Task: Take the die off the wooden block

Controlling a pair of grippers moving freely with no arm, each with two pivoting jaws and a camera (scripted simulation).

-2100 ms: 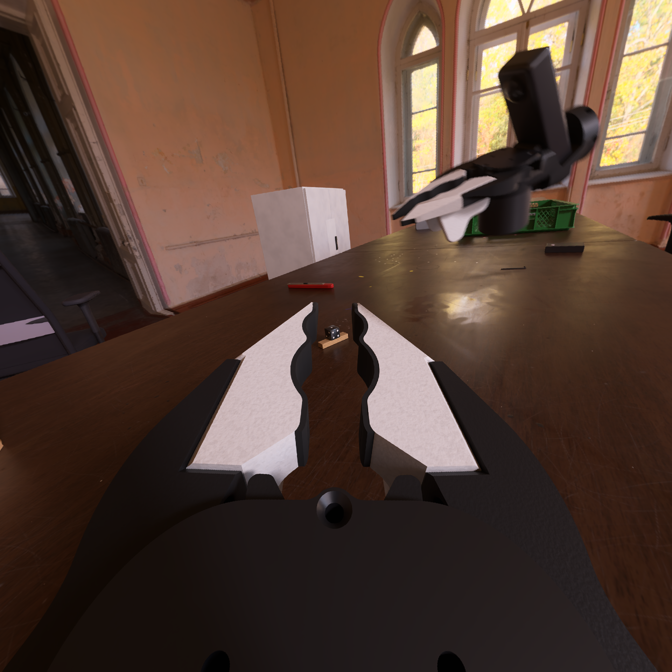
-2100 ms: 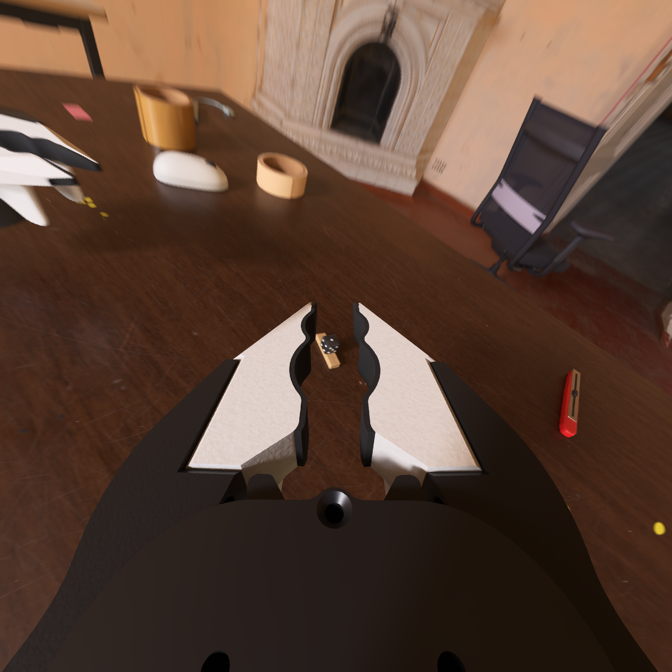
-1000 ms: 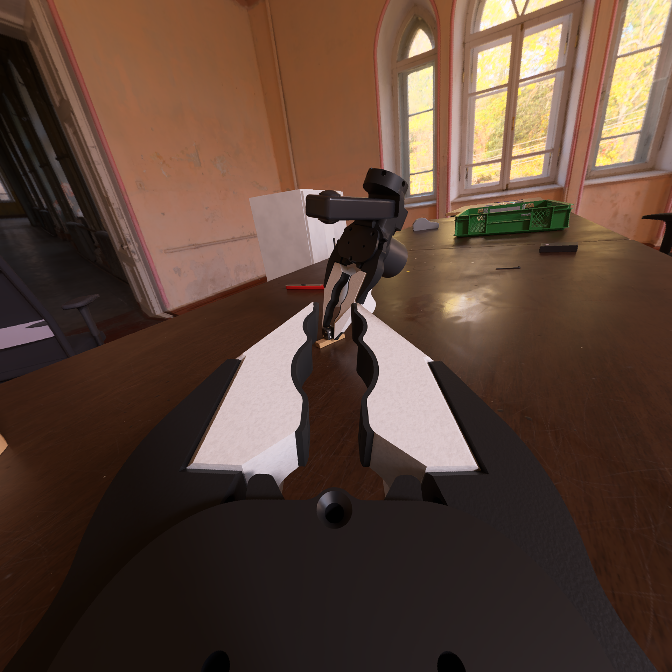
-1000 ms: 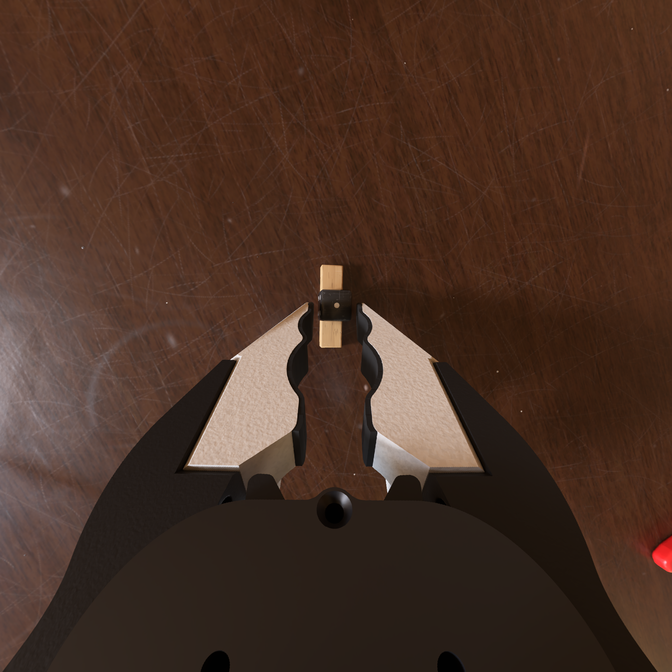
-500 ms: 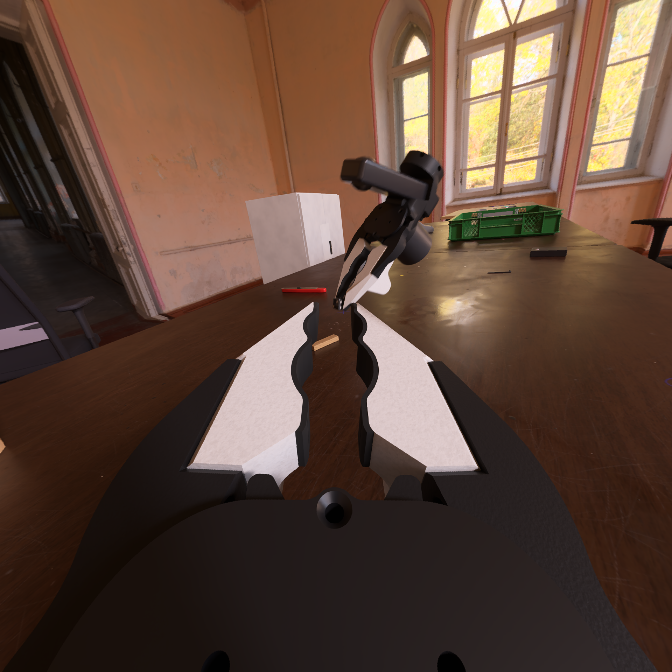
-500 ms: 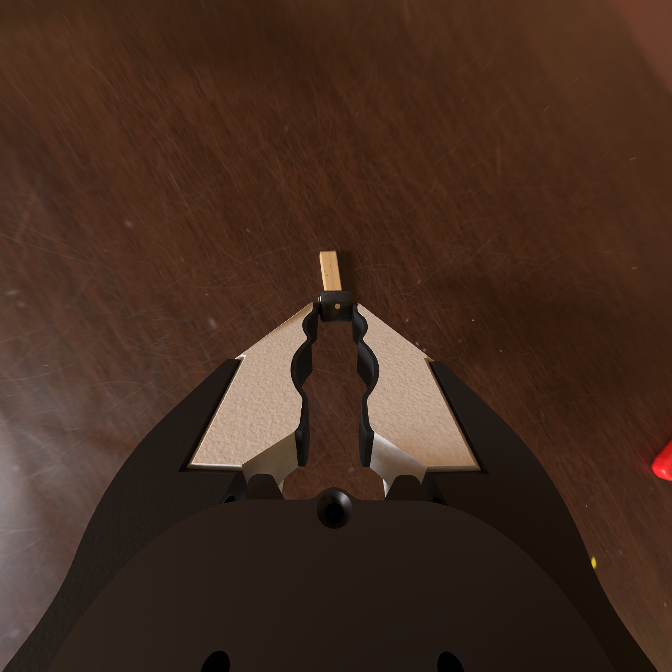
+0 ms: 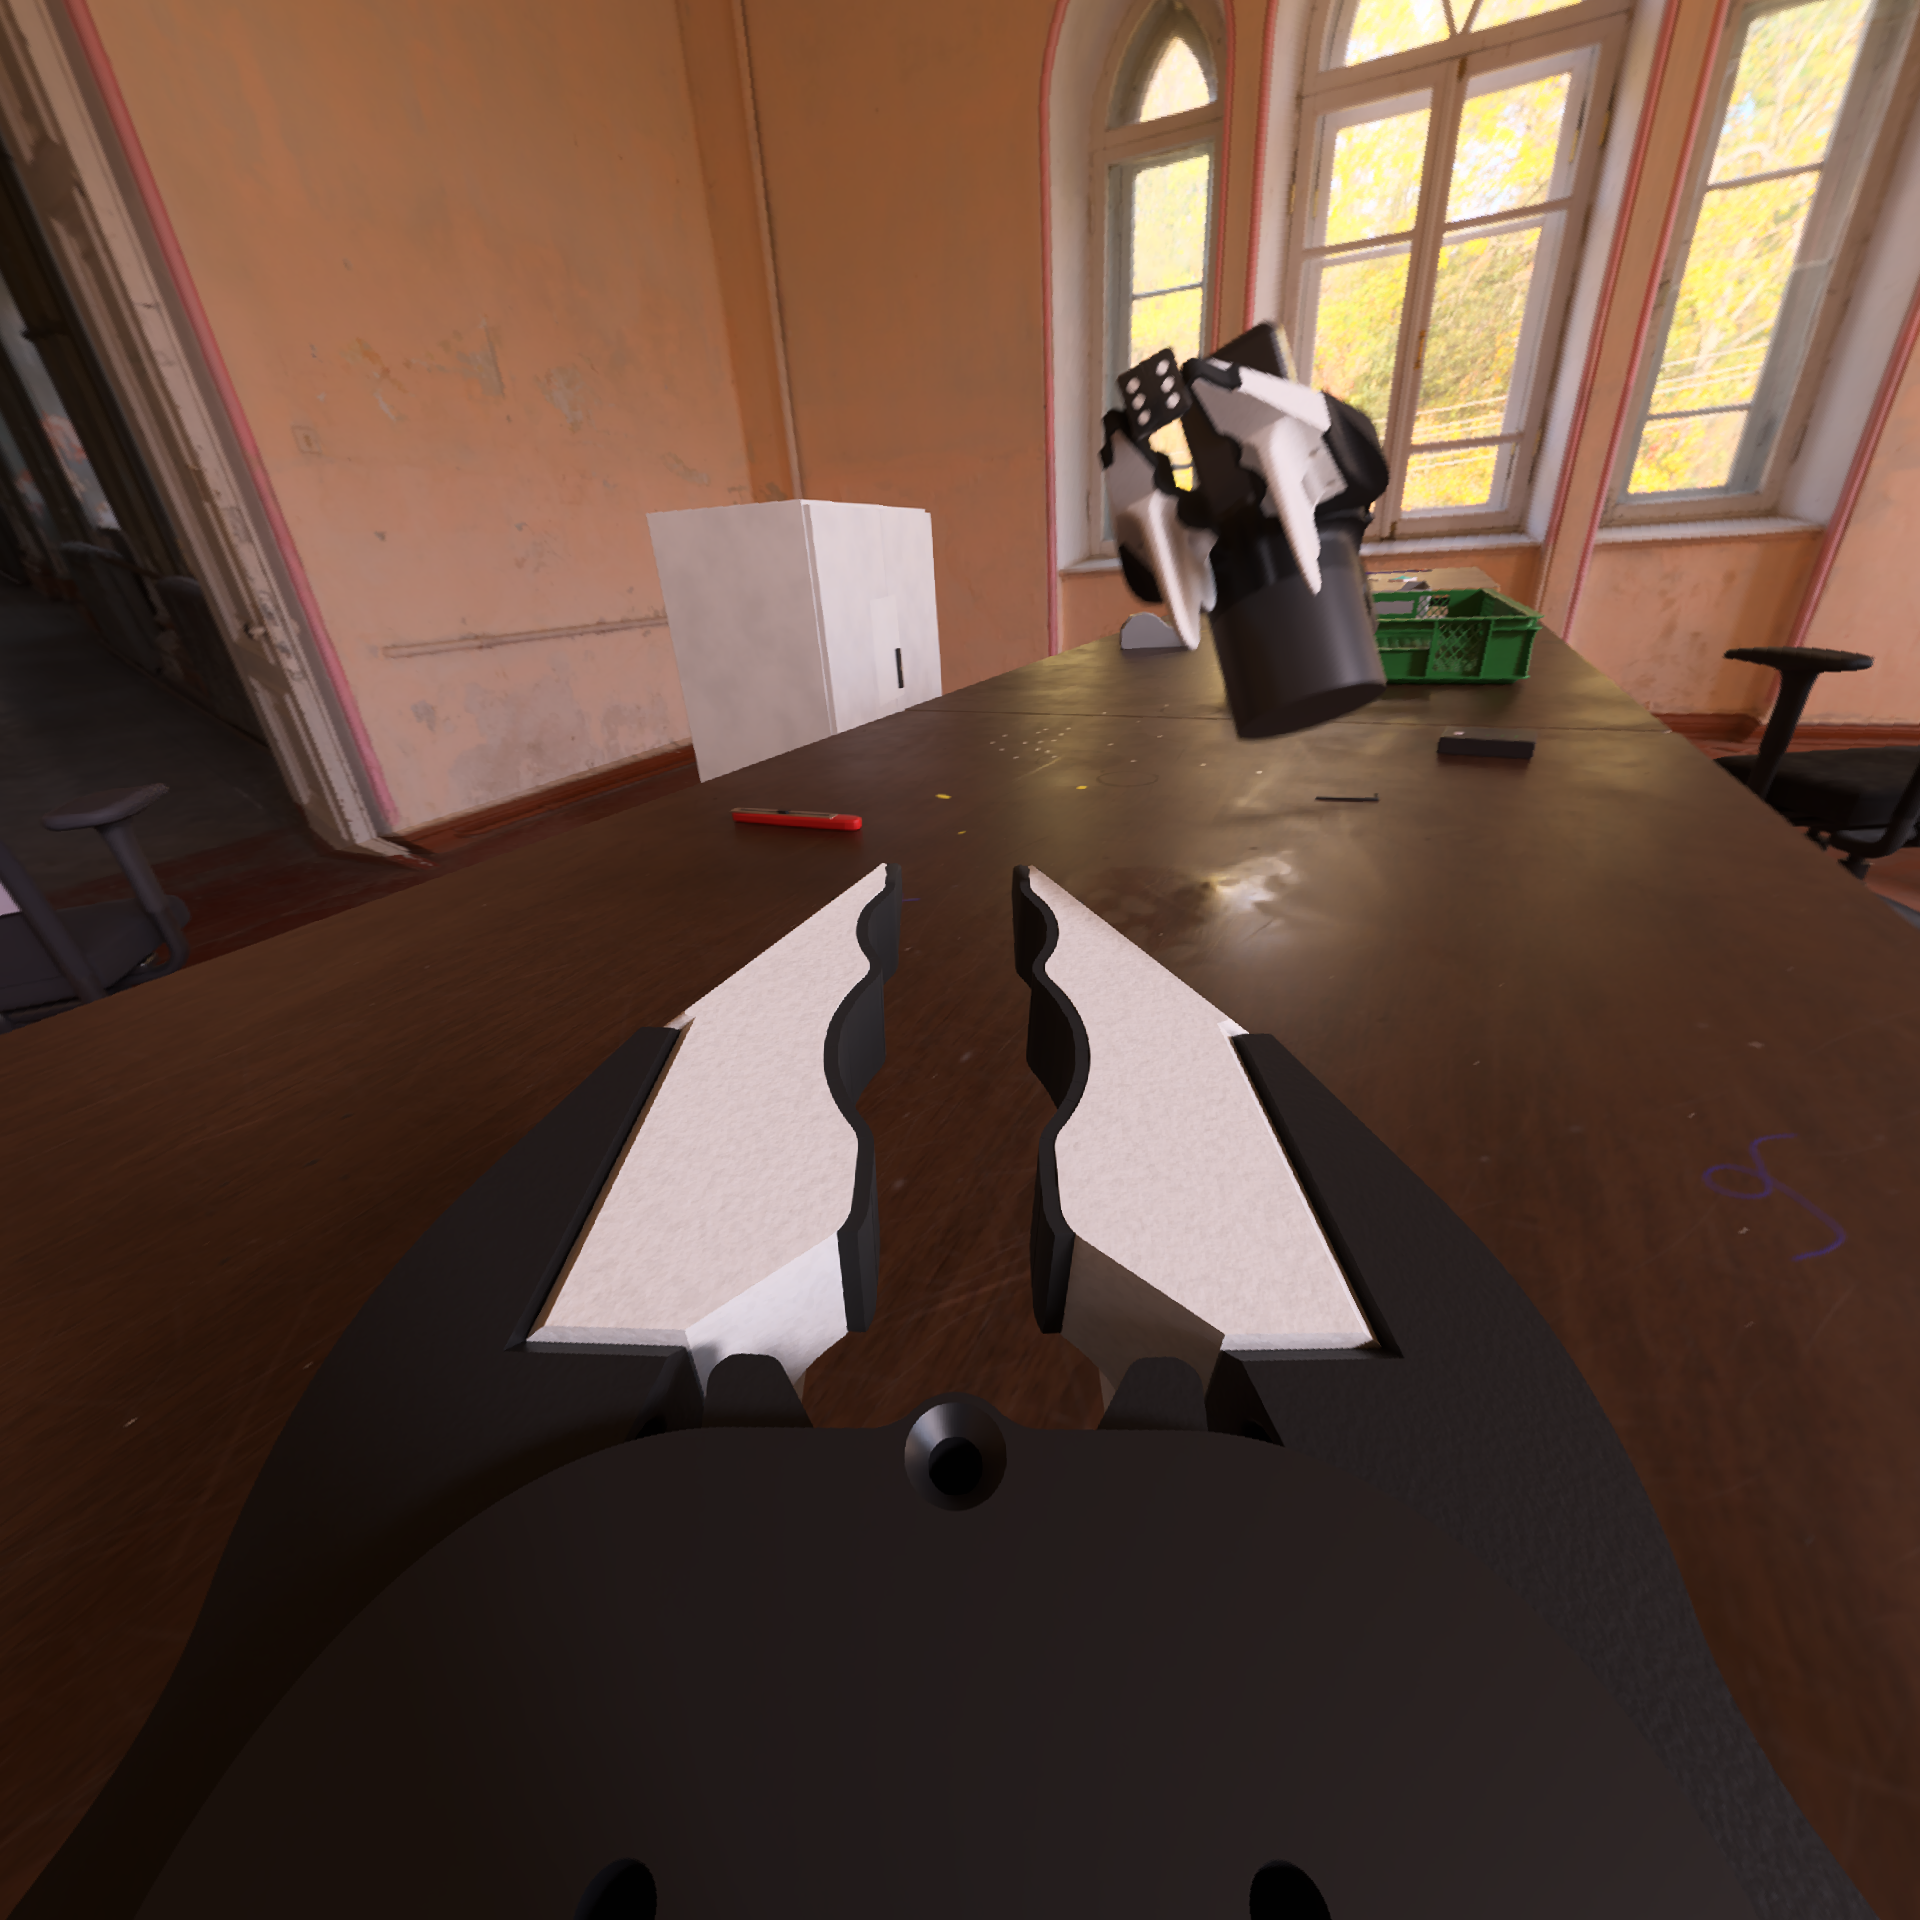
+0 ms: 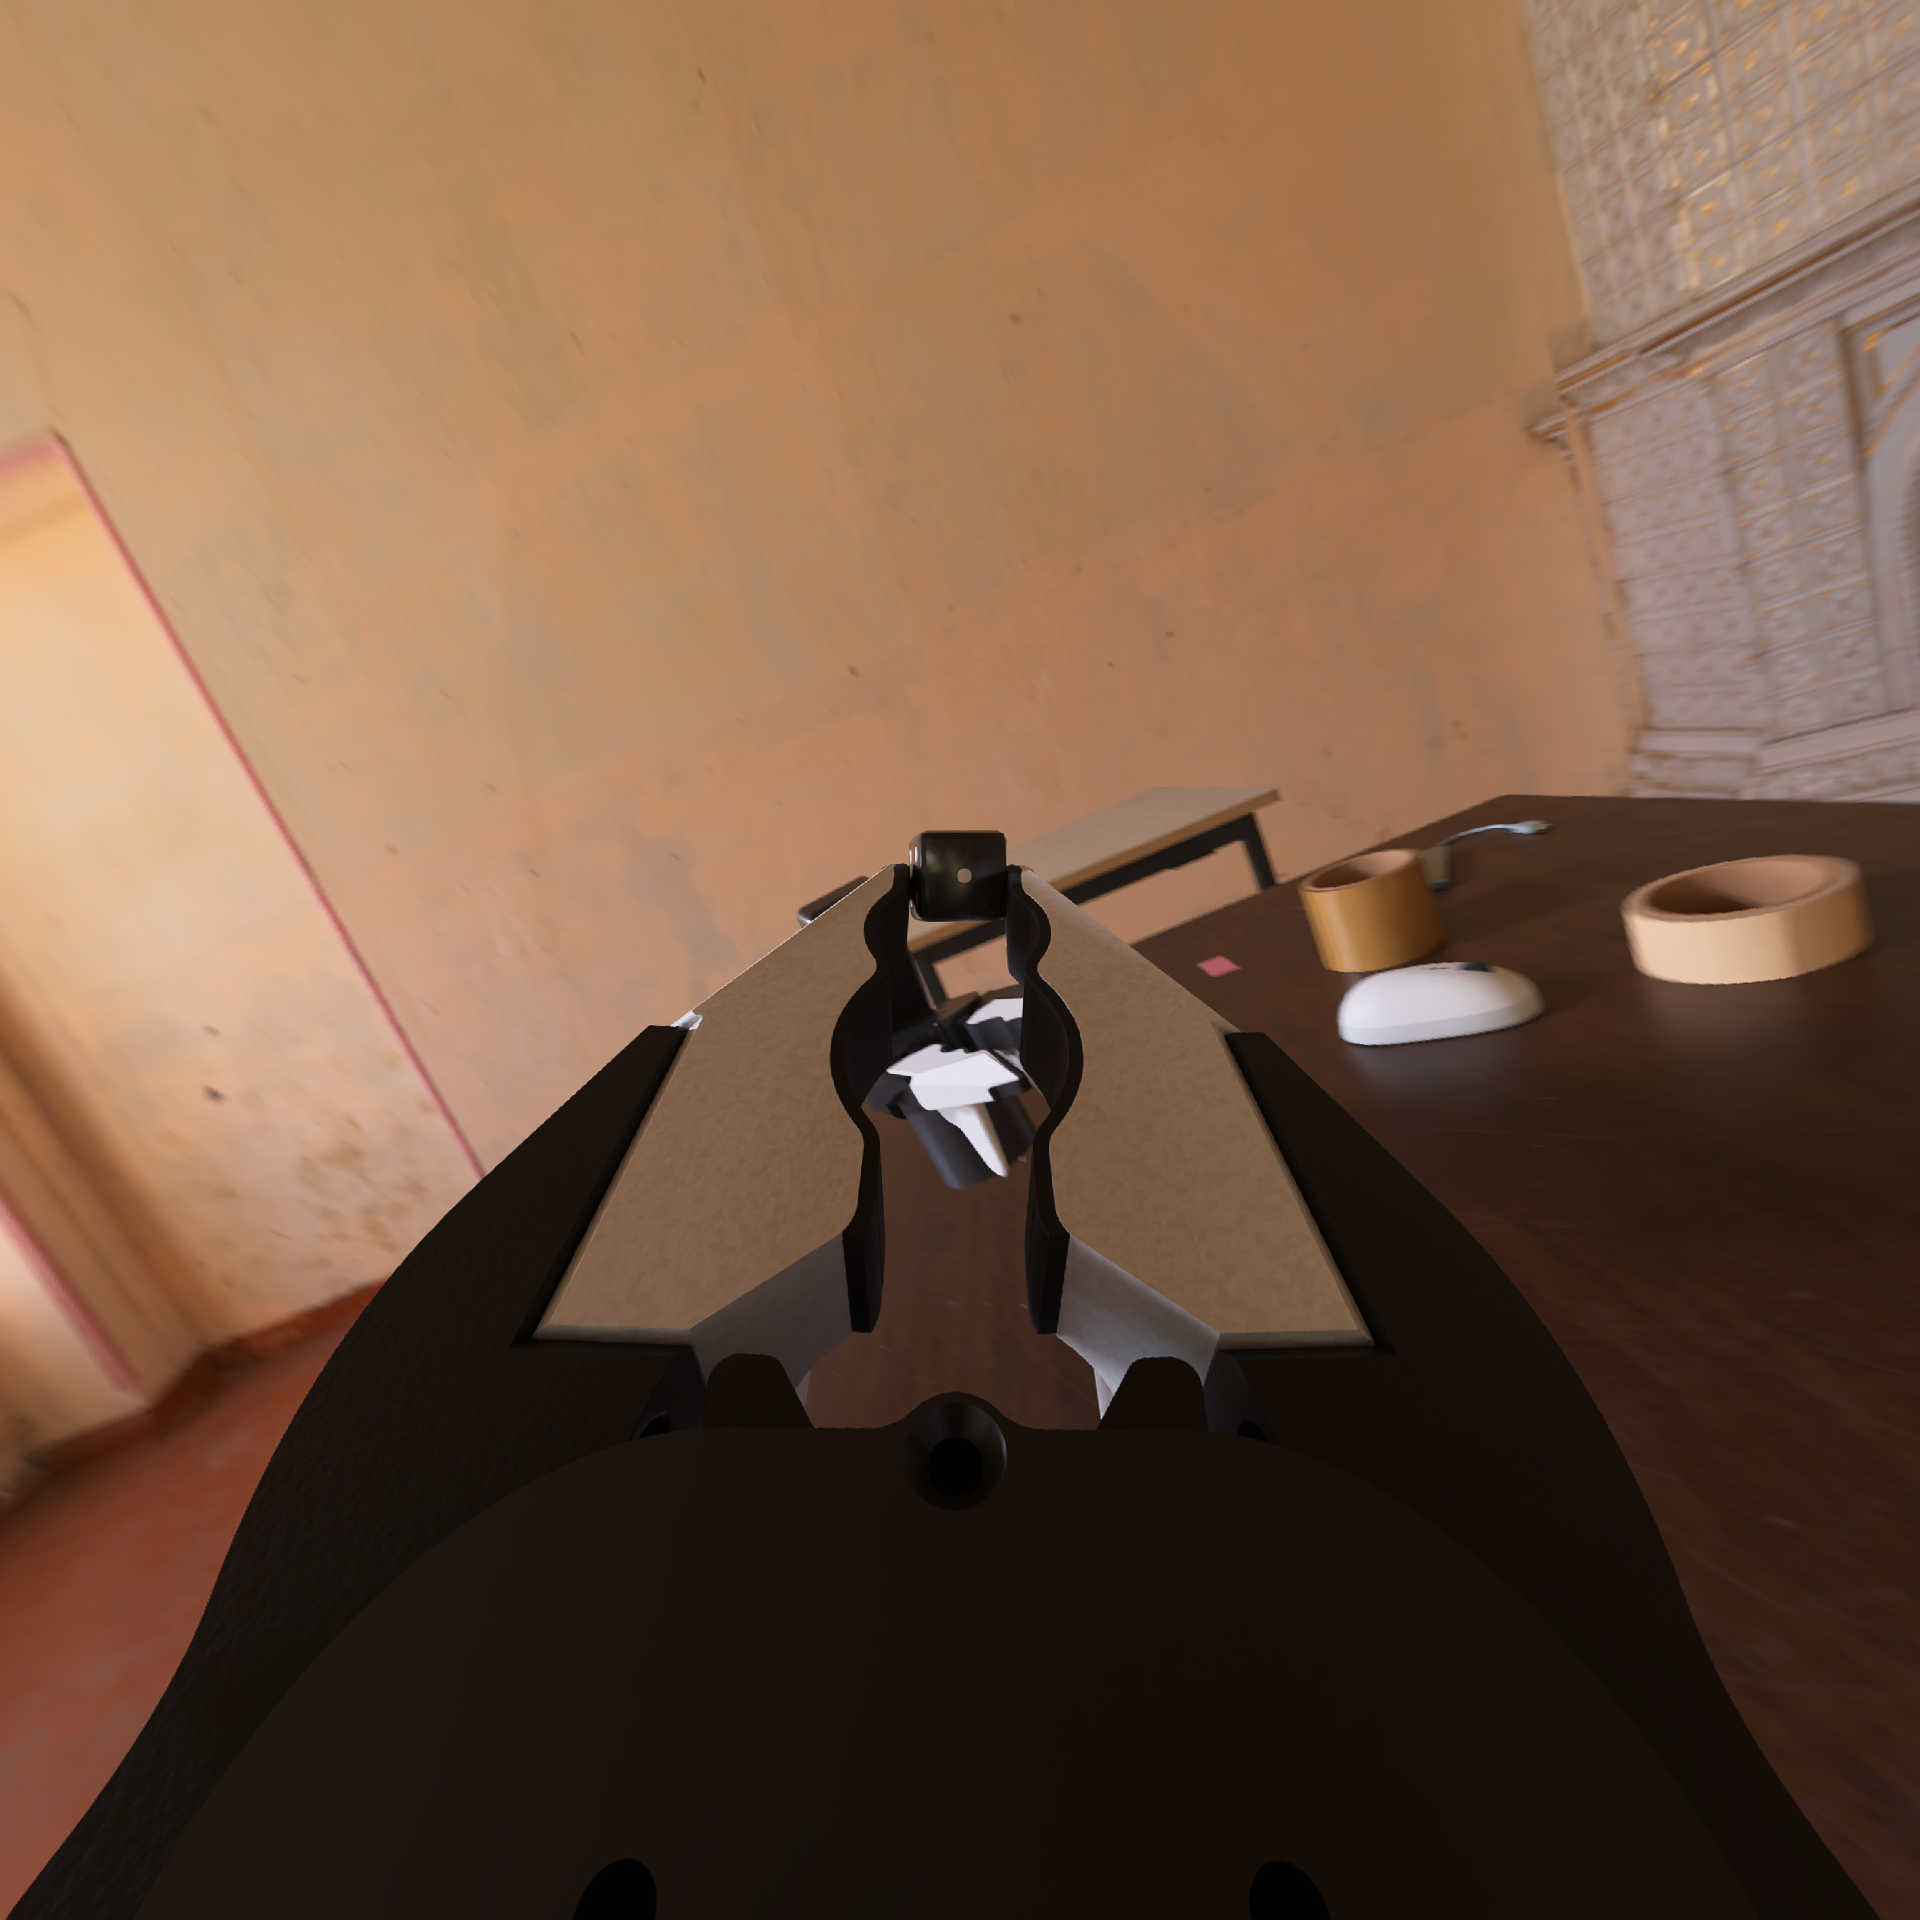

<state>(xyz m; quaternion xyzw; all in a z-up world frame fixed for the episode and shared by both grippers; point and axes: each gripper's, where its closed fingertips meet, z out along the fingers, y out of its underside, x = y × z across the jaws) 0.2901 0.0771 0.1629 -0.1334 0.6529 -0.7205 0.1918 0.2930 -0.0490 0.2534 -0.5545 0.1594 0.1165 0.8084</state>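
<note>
Lifted high off the table (image 7: 1455, 1039), die (image 8: 958, 874) sits pinched between right gripper (image 8: 958, 883) jaws.

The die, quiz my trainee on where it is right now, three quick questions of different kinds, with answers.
1. True or false: the die is pinched between the fingertips of the right hand-held gripper.
2. Multiple choice: the left hand-held gripper is A) open and empty, B) shut on the die, C) holding the red utility knife.
3. Fill in: beside the white computer mouse on the dark wooden table stand two rolls of ____.

Key: 1 true. 2 A. 3 tape: the brown roll and the wider beige roll.
</note>
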